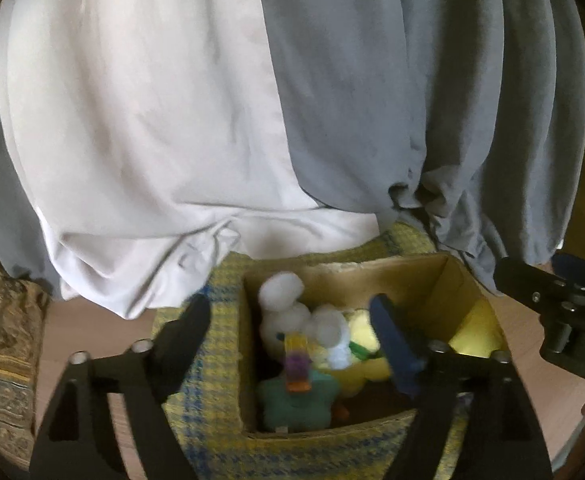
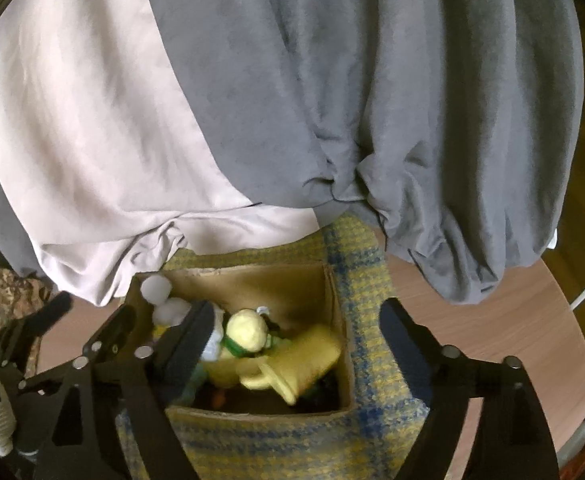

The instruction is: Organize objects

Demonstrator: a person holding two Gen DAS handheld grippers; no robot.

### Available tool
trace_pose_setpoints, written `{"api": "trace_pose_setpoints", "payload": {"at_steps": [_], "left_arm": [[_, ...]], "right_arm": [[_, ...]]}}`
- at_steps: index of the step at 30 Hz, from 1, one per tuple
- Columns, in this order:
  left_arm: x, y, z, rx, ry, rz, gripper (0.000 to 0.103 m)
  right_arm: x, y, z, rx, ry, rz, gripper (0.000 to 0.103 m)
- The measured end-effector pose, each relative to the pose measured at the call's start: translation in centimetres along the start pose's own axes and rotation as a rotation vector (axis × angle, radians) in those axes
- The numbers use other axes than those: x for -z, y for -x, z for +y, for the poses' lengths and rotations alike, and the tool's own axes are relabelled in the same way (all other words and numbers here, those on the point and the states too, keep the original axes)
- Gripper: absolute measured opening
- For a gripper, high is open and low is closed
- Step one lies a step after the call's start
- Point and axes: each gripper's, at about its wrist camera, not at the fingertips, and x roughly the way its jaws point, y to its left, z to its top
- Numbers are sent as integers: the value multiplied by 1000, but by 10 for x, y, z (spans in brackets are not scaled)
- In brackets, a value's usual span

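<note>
A cardboard box (image 1: 412,280) wrapped in yellow and blue woven cloth sits on the wooden floor, also in the right wrist view (image 2: 276,280). It holds soft toys: a white bunny (image 1: 288,312), a teal star toy (image 1: 296,400) with a purple and orange clip (image 1: 298,364), and yellow plush pieces (image 2: 292,364). My left gripper (image 1: 292,320) is open above the box with nothing between its fingers. My right gripper (image 2: 296,328) is open above the box and empty; its body shows at the right of the left wrist view (image 1: 564,312).
A white and grey bed cover (image 1: 252,120) hangs down right behind the box, also in the right wrist view (image 2: 332,100). A brown patterned cushion (image 1: 0,340) lies at the left. Wooden floor (image 2: 492,320) shows to the right of the box.
</note>
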Motion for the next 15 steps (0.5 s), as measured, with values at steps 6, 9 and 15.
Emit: {"api": "trace_pose_setpoints", "payload": {"at_steps": [6, 9, 15], "left_arm": [[2, 5, 3, -9, 10, 0, 96], [4, 8, 2, -31, 9, 1, 102], [9, 14, 0, -43, 13, -3, 102]], "right_arm": [[1, 0, -2, 7, -7, 20, 93], [1, 3, -2, 10, -3, 17, 94], [6, 10, -3, 28, -1, 0, 97]]}}
